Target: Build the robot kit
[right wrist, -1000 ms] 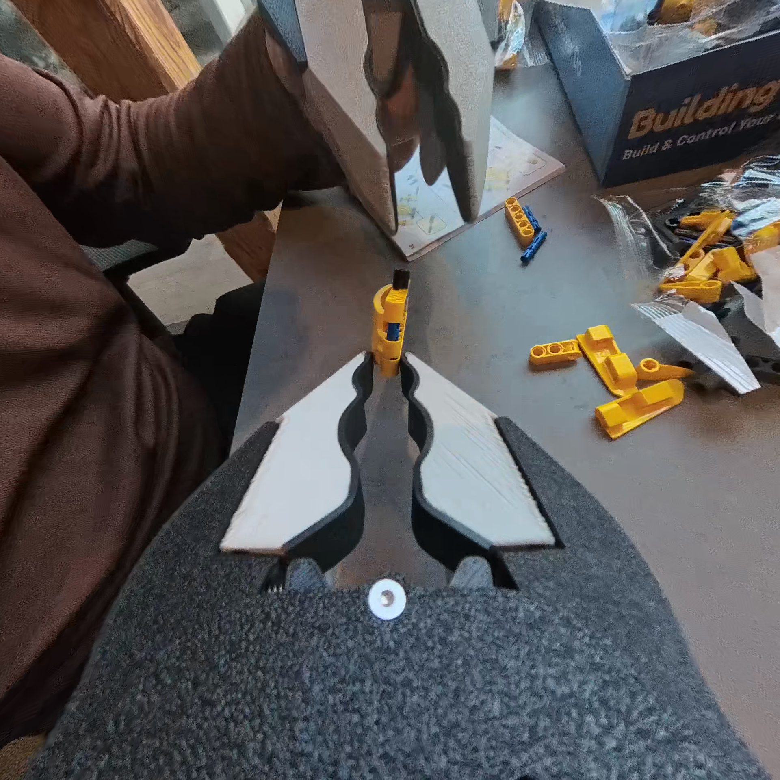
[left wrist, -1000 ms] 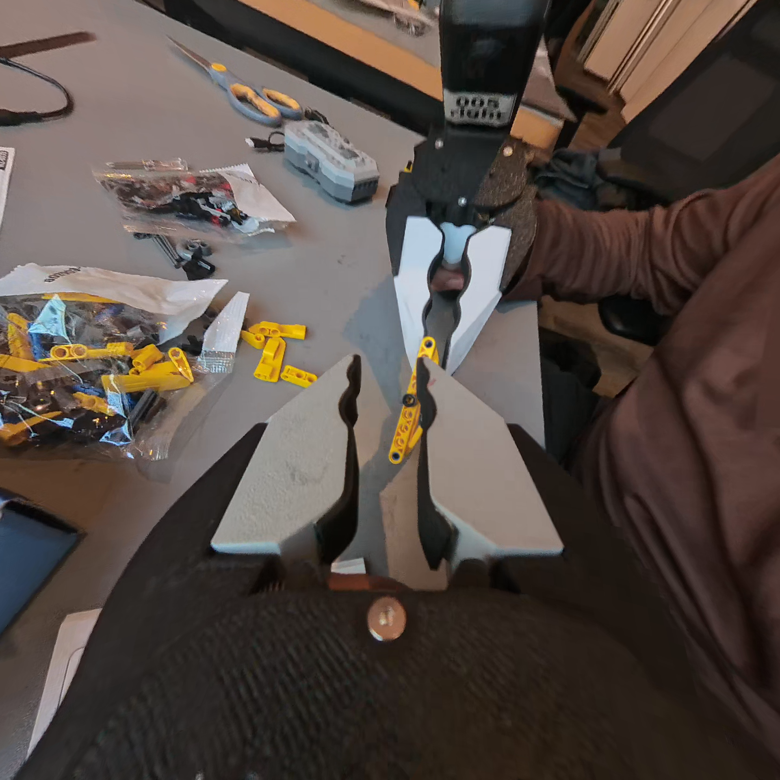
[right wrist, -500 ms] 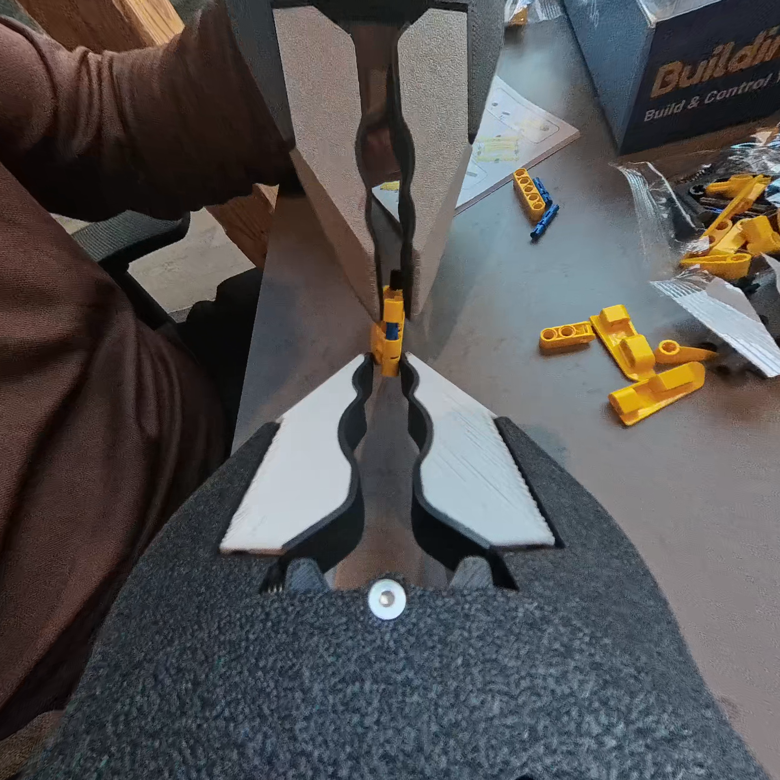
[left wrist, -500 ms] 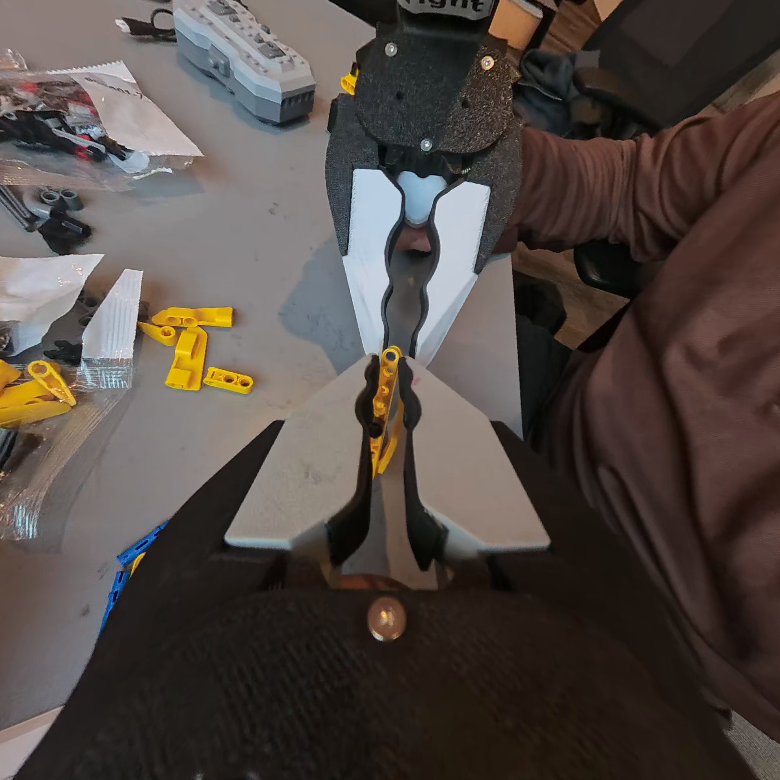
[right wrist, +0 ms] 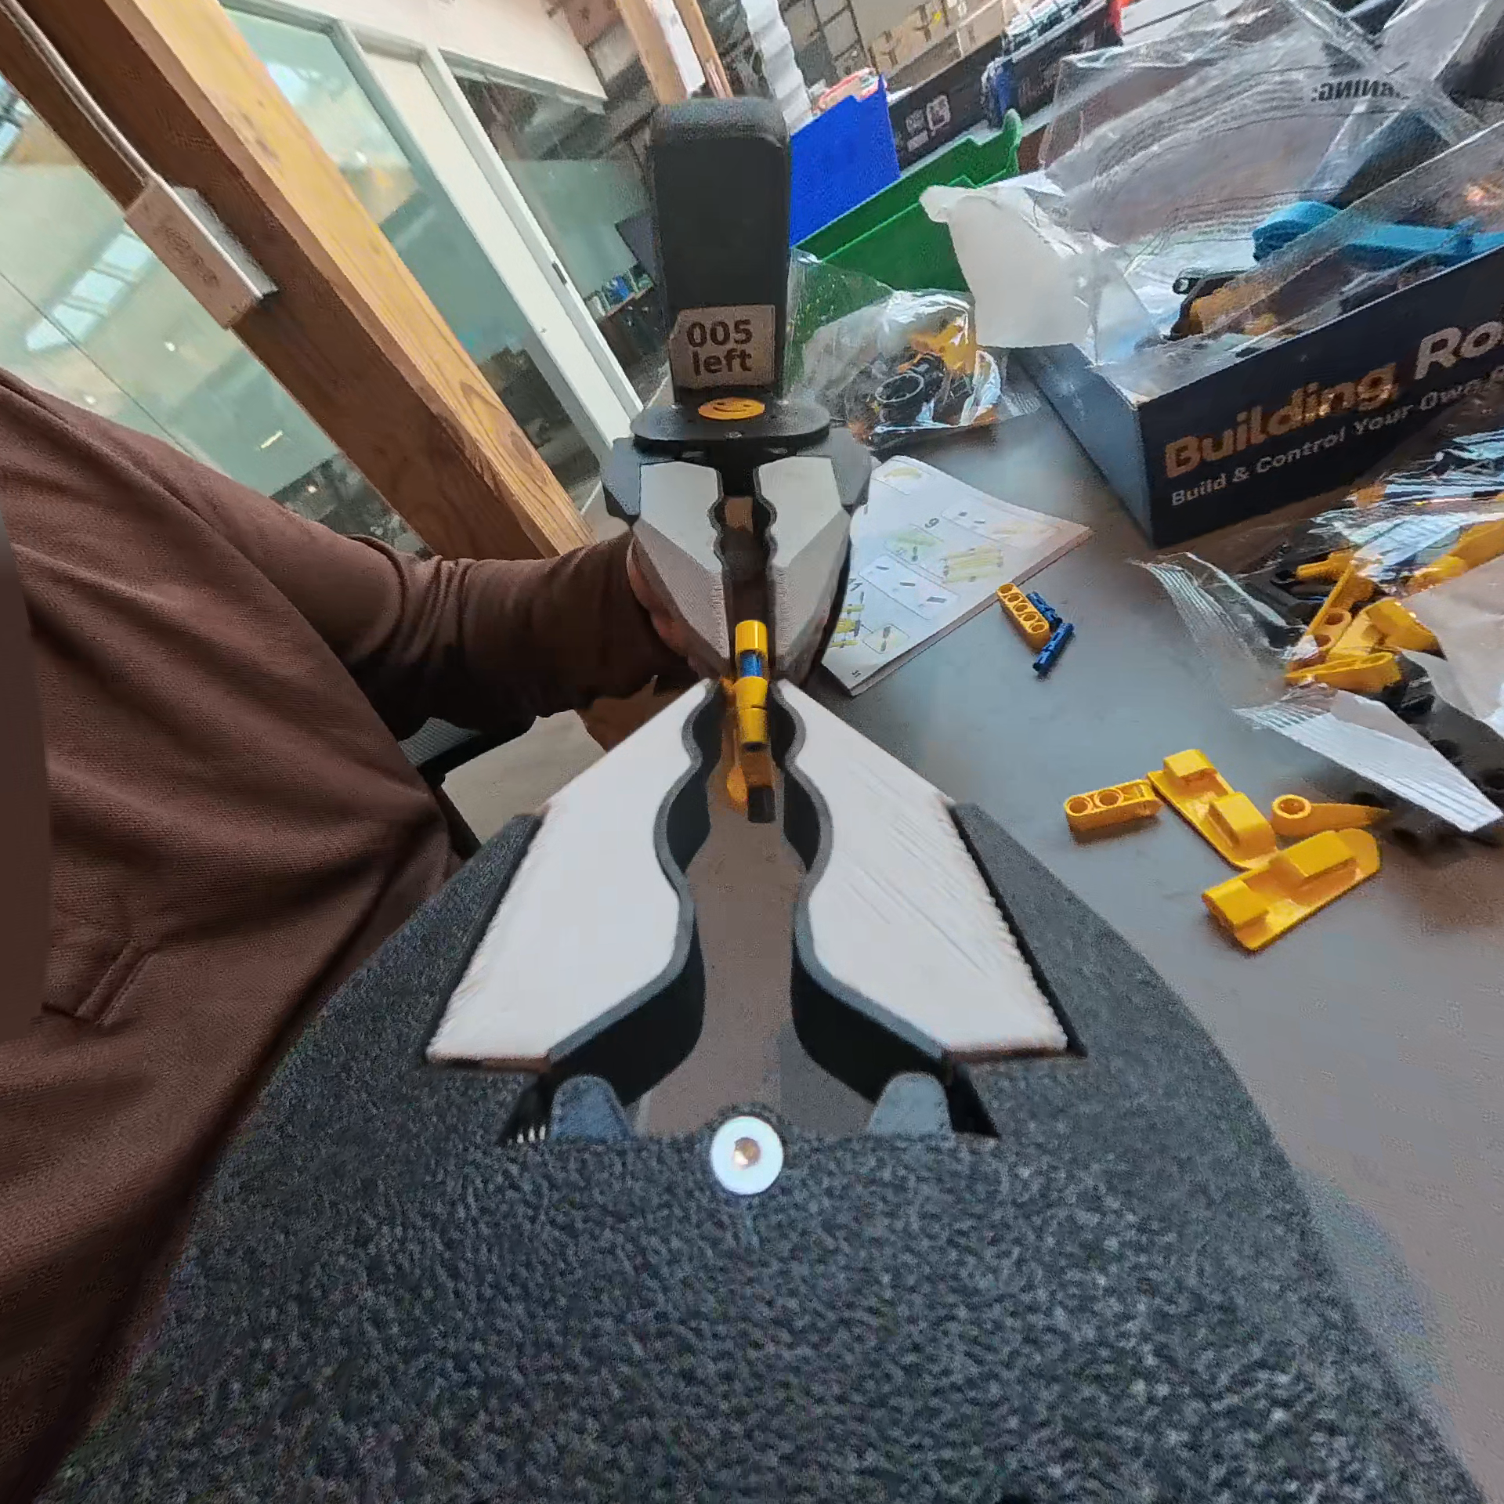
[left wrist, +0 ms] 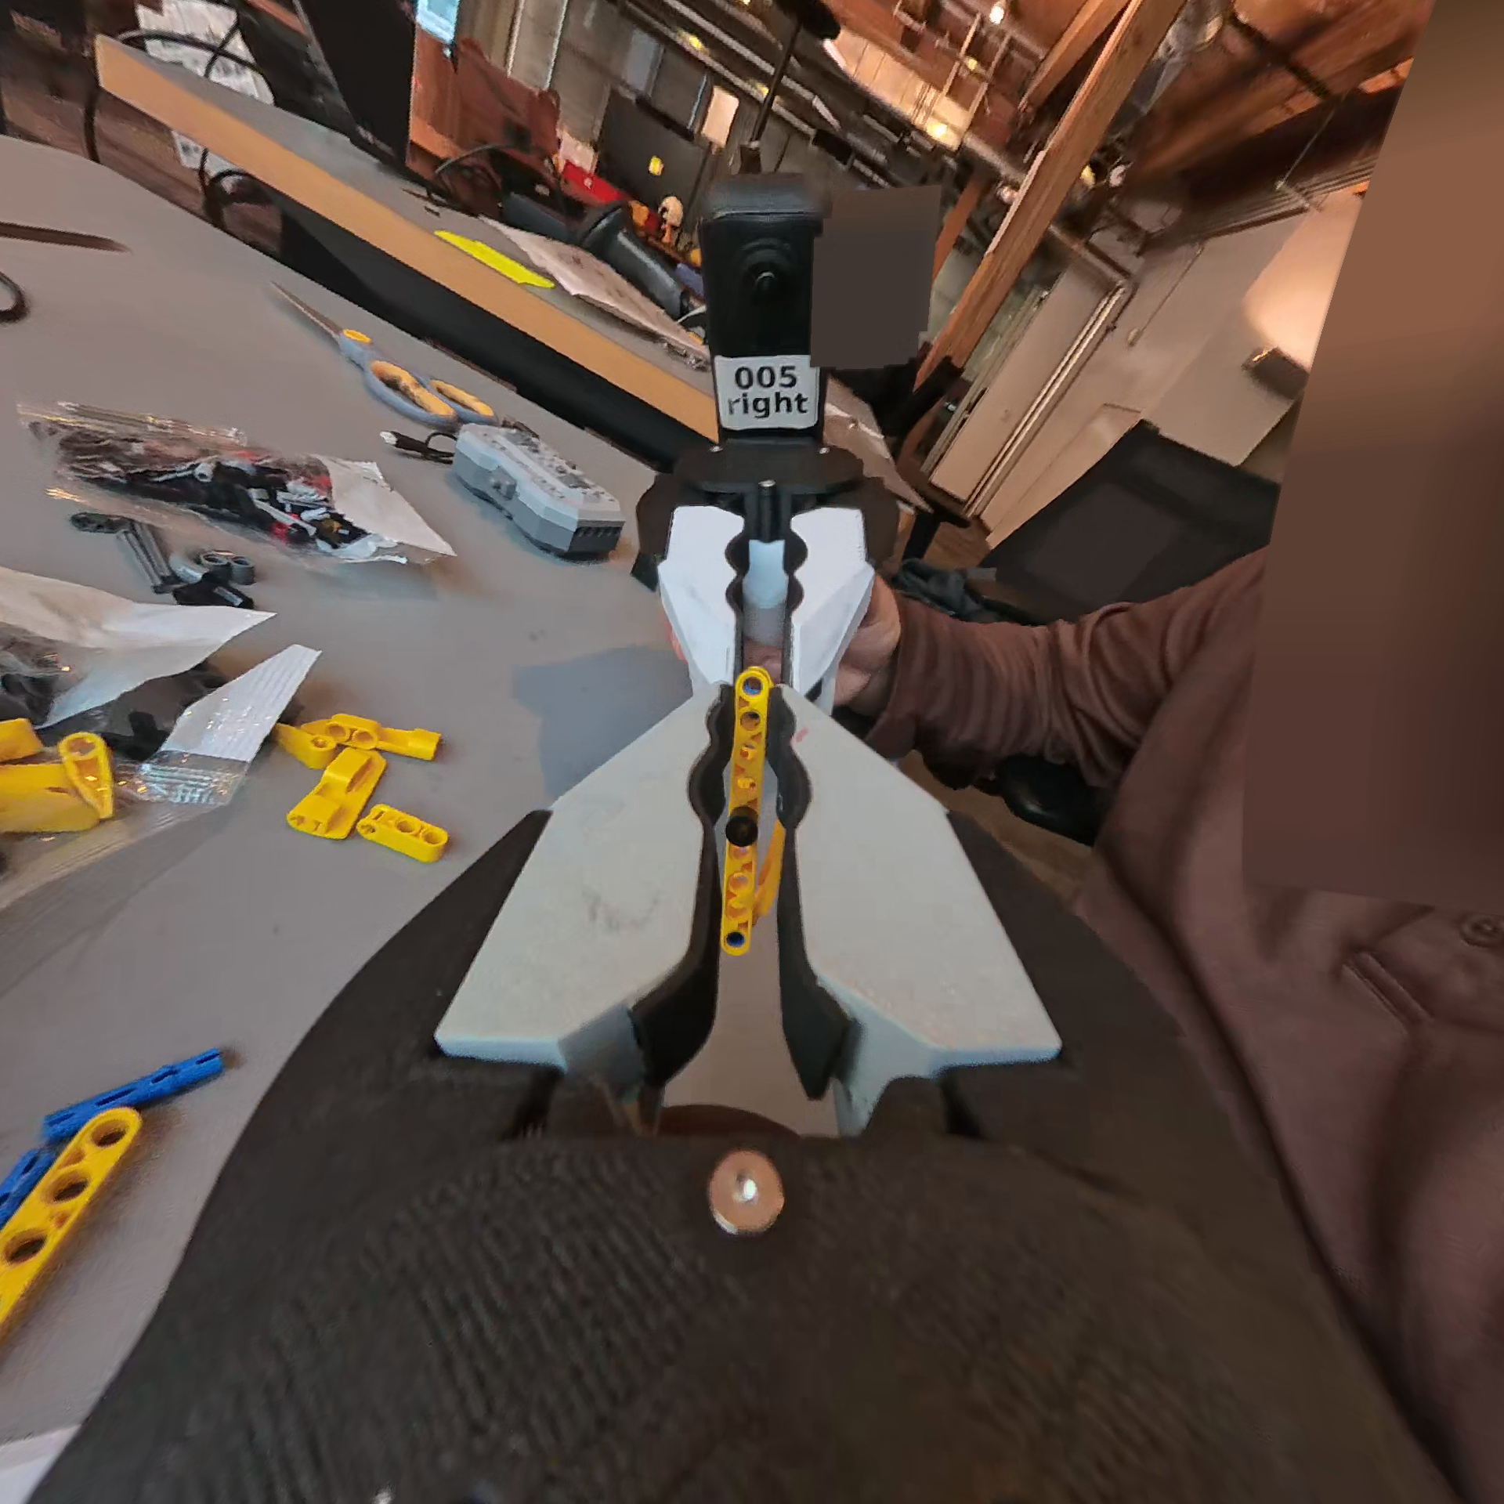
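Left tool [left wrist: 749, 708] clamps yellow beam [left wrist: 745, 806]; right tool [right wrist: 749, 692] seemingly grips it too.

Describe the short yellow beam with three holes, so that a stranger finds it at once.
On the grey table, left of the left gripper, lies a cluster of loose yellow pieces. The short yellow beam is its nearest piece, flat and straight, with three round holes; its neighbours are bent or wedge-shaped.

**Daylit, wide-angle, soft at the rims**

Bright, even daylight from the windows [right wrist: 122, 268]; soft shadow on the table [left wrist: 586, 708]. Glare on the plastic bags [right wrist: 1270, 122]. Strong fisheye bending at the edges; near foreground slightly blurred
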Available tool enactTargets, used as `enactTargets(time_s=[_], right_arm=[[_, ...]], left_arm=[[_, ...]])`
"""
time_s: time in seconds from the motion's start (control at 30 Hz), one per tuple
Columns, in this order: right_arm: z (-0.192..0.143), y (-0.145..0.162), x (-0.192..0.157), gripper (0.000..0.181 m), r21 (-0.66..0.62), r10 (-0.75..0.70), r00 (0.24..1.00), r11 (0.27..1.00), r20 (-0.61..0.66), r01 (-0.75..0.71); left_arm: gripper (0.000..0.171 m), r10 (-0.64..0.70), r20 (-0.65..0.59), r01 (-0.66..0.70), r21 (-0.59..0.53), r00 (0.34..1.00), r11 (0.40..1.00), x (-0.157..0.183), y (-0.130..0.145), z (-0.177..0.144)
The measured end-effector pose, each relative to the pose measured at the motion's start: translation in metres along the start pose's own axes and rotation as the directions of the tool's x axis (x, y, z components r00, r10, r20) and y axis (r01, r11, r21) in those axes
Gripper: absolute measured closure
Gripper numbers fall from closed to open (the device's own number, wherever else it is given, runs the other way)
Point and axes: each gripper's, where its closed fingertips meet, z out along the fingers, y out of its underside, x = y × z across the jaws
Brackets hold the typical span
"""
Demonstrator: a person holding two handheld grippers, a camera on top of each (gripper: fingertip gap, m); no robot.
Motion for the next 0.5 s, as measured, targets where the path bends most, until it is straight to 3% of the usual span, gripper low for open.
enactTargets(time_s=[0.2, 0.37, 0.5], right_arm=[[-0.0035, -0.0092, -0.0018, 0.171, 0.005, -0.181, 0.977, 0.983, -0.11, 0.183], [-0.0041, -0.0061, 0.0029, 0.171, -0.03, -0.189, 0.973, 0.982, -0.136, 0.186], [-0.0023, 0.0005, 0.0051, 0.172, -0.041, -0.098, 0.991, 0.995, -0.095, 0.095]], left_arm=[[0.166, -0.095, -0.064, 0.1, 0.081, 0.993, 0.992, 0.001, -0.0086, 0.0009], [0.166, -0.154, -0.063, 0.158, 0.065, 0.986, 0.985, -0.0035, -0.0054, 0.0026], [0.167, -0.172, -0.052, 0.173, 0.023, 0.984, 0.985, -0.0057, 0.0002, 0.004]])
